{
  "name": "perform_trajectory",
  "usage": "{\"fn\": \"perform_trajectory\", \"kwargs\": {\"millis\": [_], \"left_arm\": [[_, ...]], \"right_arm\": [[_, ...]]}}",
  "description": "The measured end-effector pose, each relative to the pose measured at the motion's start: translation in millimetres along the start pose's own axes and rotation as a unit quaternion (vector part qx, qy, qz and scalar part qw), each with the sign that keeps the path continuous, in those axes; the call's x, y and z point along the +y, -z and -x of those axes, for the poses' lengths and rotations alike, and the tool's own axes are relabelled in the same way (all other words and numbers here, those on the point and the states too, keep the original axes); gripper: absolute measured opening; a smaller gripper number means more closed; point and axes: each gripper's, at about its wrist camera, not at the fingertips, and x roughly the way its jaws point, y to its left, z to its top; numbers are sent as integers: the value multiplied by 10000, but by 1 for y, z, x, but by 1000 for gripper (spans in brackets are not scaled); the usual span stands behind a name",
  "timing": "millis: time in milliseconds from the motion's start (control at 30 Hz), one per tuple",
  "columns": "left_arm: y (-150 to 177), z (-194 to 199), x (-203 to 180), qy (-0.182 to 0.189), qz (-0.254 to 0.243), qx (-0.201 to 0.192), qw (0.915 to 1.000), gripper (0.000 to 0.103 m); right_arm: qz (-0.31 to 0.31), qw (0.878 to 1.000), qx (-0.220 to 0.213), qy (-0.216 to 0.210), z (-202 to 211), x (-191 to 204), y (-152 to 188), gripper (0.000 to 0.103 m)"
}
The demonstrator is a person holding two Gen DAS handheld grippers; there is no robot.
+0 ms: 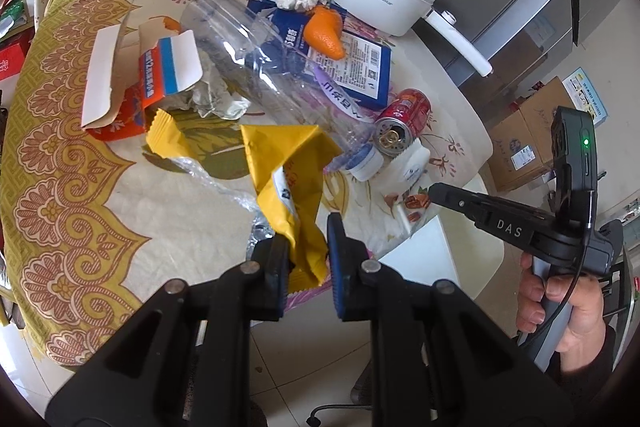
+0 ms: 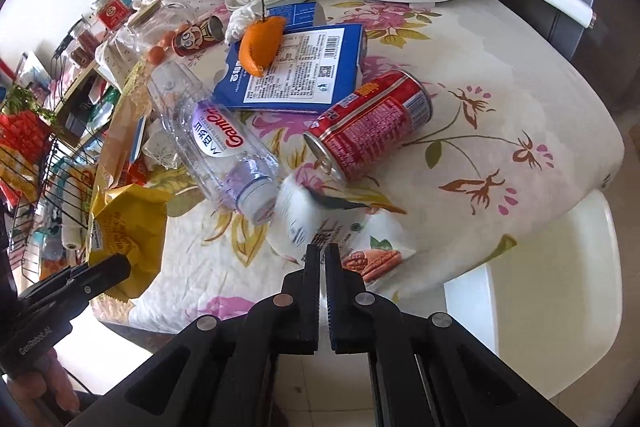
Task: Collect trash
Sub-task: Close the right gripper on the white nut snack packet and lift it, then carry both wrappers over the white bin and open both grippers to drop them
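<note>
A: Left wrist view: the left gripper (image 1: pixel 308 247) is pinched on the yellow wrapper (image 1: pixel 288 179), lifted near the tabletop's (image 1: pixel 120 195) front edge.

B: Yes, for carrying away. The right gripper (image 2: pixel 322 251) has closed on the white nut packet (image 2: pixel 340 231) there too.

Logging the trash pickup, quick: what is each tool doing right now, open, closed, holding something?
Left tool: closed on the yellow snack wrapper.
Right tool: closed, tips at the white pecan packet; whether it grips it cannot be told.
</note>
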Motion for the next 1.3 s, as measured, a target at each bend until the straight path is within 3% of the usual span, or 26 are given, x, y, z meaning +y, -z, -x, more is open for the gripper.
{"fn": "perform_trajectory", "kwargs": {"millis": [167,233,300,333,533,633,700,767,800,900,967,1300], "left_arm": [[-6,-8,-13,45,-98,48,9999,19],[-6,-9,-15,62,-101,39,9999,19],[-7,-8,-14,53,-96,23,9999,19],[-6,-6,-13,42,-87,14,10000,19],[-5,-7,3,-83,59,48,9999,19],[-3,-7,7,-128,83,70,9999,19],[-2,-6,9,-139,85,75,9998,19],[-2,-6,9,-133,77,76,9999,19],[-1,-6,9,-133,69,75,9999,19],[-1,-6,6,-112,51,71,9999,19],[0,-6,3,-90,21,65,9999,19],[0,-11,-17,-21,-178,75,9998,19]], "right_arm": [[-212,9992,311,-139,-11,-15,3,6],[-329,9989,325,-122,-9,-16,1,22],[-284,9994,195,-46,-5,-12,-2,74],[-192,9997,127,12,-4,-8,-3,80],[738,9924,519,842,-39,17,-8,79],[1109,9855,459,1202,-52,26,-7,79],[1166,9841,472,1253,-55,25,-5,66],[1184,9839,422,1274,-52,25,-6,55],[1189,9839,414,1267,-50,25,-5,37],[1193,9862,249,1122,-39,24,-9,15],[1129,9878,188,1053,-31,22,-10,10],[711,9959,-65,548,2,-7,2,10]]}}
